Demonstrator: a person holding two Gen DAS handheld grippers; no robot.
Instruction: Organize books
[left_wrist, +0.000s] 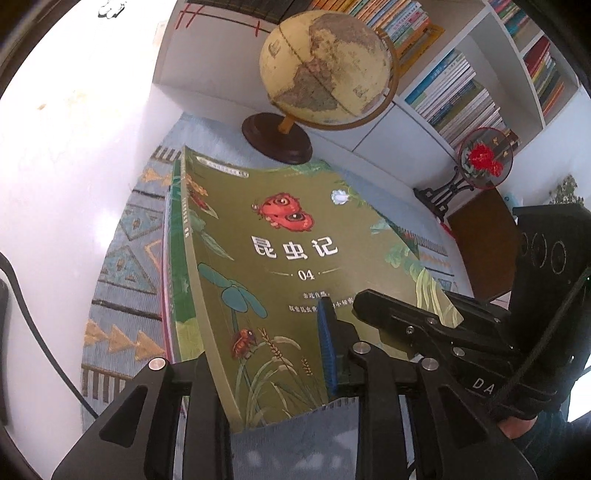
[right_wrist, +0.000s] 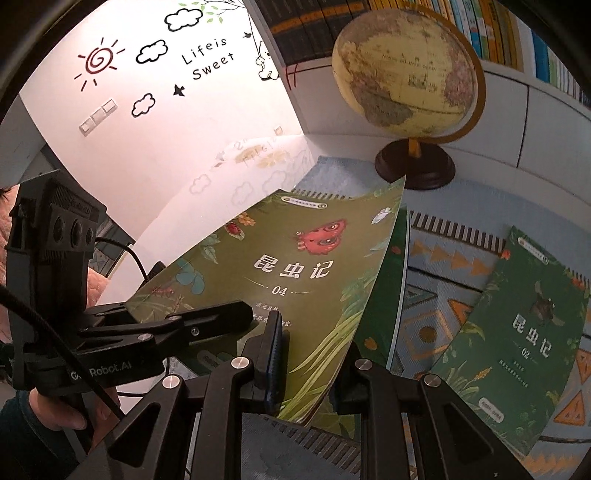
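The white bookshelf (left_wrist: 461, 92) holds rows of thin spines at 1 o'clock, above a woven geometric tabletop runner (left_wrist: 125, 266) and an antique-toned globe (left_wrist: 325, 70) on its dark round base. At centre, the glossy olive book "昆虫记 04" (left_wrist: 295, 258) is lifted and bowed, with the left gripper (left_wrist: 258, 354) and right gripper (right_wrist: 314, 354) each clamped on a lower corner. The dark green "昆虫记 02" book (right_wrist: 524, 343) lies flat at 4 o'clock.

Olive book "04" (left_wrist: 295, 258) tilts above green books (right_wrist: 524, 339).

The olive book (left_wrist: 295, 258) has a glossy paper cover; the mat (left_wrist: 125, 280) beneath is woven cloth. At 12 o'clock, the globe (left_wrist: 325, 66) shows a polished dark wooden base.
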